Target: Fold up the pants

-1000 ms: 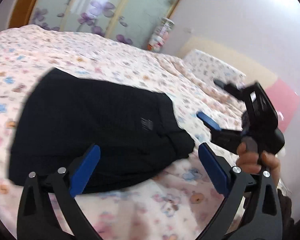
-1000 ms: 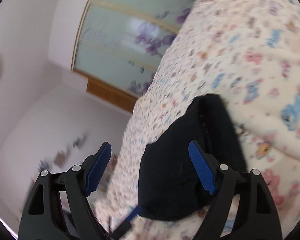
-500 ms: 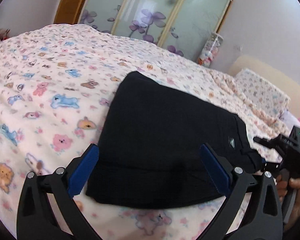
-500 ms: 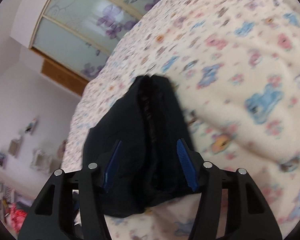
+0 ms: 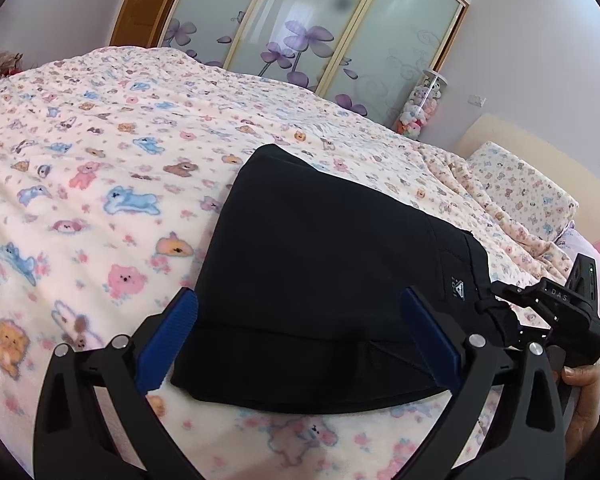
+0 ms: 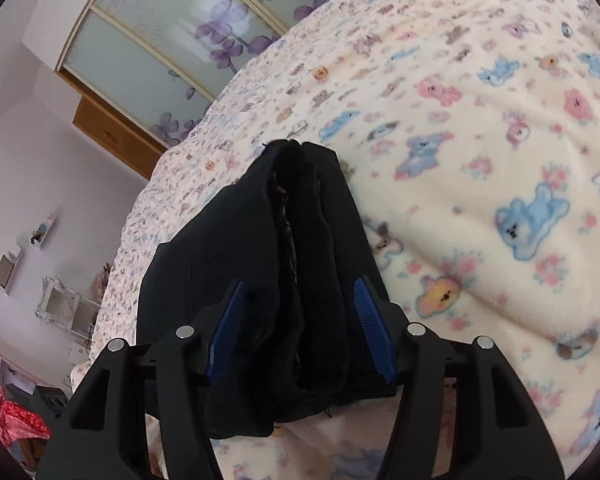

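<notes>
Pants (image 5: pixel 324 280), black and folded into a compact block, lie on the cartoon-animal bedspread (image 5: pixel 100 184), near the bed's front edge. The left gripper (image 5: pixel 300 344) hangs just over the near edge of the bundle, blue pads (image 5: pixel 168 340) spread wide apart, gripping nothing. Over on the right side, the right gripper (image 6: pixel 298 328) comes in at the waistband end, where the stacked layers show edge-on; its blue fingers (image 6: pixel 370 328) sit on either side of the fabric, parted, not clamped on it. From the left wrist view that right gripper (image 5: pixel 548 316) sits right against the bundle's corner, beside a small white logo (image 5: pixel 458 288). Sliding wardrobe doors (image 5: pixel 320 32) with purple flowers stand behind the bed.
</notes>
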Demonstrator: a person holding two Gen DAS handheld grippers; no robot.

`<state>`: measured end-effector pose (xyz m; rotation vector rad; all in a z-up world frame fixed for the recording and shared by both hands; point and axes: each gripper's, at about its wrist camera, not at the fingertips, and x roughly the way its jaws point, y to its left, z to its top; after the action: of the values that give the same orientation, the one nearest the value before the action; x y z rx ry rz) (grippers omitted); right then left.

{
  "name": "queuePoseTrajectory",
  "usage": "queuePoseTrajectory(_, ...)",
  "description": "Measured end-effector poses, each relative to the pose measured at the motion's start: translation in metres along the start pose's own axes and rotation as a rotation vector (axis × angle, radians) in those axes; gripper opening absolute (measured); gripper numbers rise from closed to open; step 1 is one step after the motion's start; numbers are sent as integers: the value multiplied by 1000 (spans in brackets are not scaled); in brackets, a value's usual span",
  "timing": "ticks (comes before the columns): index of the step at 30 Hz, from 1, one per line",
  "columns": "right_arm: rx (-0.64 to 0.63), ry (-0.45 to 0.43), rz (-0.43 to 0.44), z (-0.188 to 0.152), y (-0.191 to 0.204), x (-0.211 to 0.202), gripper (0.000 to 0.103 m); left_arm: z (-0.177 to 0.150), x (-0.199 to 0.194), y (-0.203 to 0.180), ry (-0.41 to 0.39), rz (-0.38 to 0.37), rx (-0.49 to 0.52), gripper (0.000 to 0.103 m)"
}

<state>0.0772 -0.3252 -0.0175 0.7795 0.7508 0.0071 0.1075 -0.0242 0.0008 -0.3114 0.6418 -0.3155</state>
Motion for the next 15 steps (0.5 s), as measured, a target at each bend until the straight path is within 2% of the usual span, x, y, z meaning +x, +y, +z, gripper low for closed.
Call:
queuePoseTrajectory(2,-31,17,37,-1,7,-1,59,0,1,0,4,0,3,101)
queuePoseTrajectory(6,-135,31,-28,-6,21,2,59,0,2,1,14,-6,-7,101)
queuePoseTrajectory(8,-68,65,-19,-4,8,11,59,0,2,2,14,-8,-10,101)
queuePoseTrajectory(10,16,84,47,2,-8,18,59,0,2,3,15,-11,-14,101)
queuePoseTrajectory(13,72,98,131,7,-21,23,56,1,2,4,18,-15,-25,101)
queuePoseTrajectory(14,90,99,166,8,-25,25,47,1,2,5,21,-17,-31,101)
queuePoseTrajectory(15,106,114,230,10,-29,28,30,1,2,6,22,-19,-35,101)
